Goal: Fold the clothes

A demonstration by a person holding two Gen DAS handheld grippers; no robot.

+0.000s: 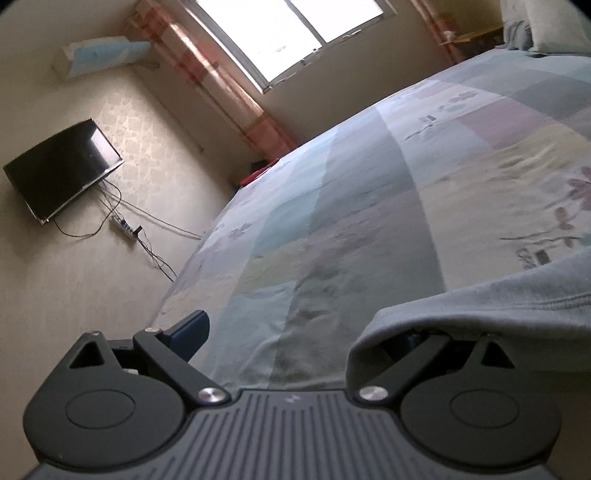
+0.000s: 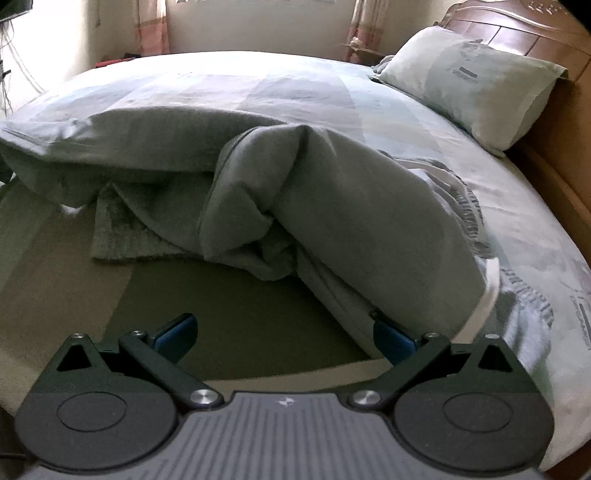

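Observation:
A grey-green garment (image 2: 332, 192) lies crumpled in a heap on the bed, one part humped up in the middle. My right gripper (image 2: 284, 332) is open just in front of it. Its right blue pad (image 2: 391, 338) touches the garment's near lower edge, and its left pad (image 2: 177, 334) hangs over bare sheet. In the left wrist view a grey fold of the garment (image 1: 480, 302) drapes over the right finger and hides its tip. My left gripper (image 1: 299, 332) is open, and only its left blue pad (image 1: 192, 332) shows.
The bed has a pastel patchwork sheet (image 1: 351, 206). A pillow (image 2: 469, 81) lies by the wooden headboard (image 2: 517, 29) at the far right. Beyond the bed's left edge are a wall with a television (image 1: 62, 170), cables and a power strip (image 1: 123, 225), and a window (image 1: 288, 33).

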